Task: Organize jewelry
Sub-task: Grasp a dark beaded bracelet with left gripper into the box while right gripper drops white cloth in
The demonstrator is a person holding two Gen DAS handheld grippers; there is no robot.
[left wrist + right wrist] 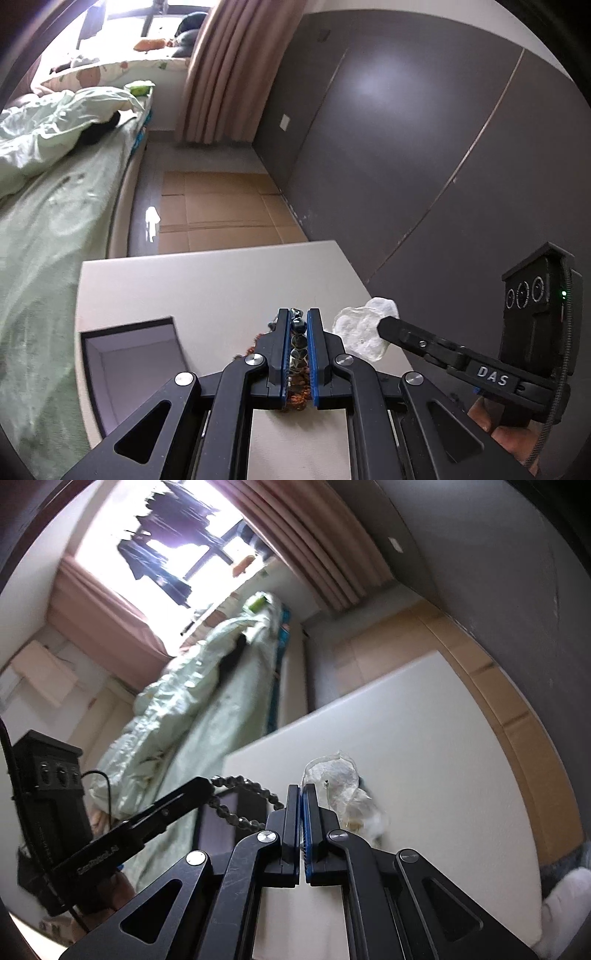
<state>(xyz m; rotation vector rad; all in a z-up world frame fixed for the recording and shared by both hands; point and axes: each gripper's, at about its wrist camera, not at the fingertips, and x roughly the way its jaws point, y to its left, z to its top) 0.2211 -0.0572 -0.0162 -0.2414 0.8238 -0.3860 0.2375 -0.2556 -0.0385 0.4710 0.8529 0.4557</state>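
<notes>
The left gripper (298,325) is clamped on a string of dark, mottled beads (297,345), an orange-brown tassel end showing low between its blue pads. Just to its right, the right gripper (303,794) has its fingers pressed together on the edge of a clear plastic bag (338,779); the bag is crumpled and seems lifted off the white table (207,284). An open dark box (129,354) sits on the table's left side. Beyond lie cardboard-covered floor (221,206), a green-sheeted bed (62,177) and pink curtains (225,70).
</notes>
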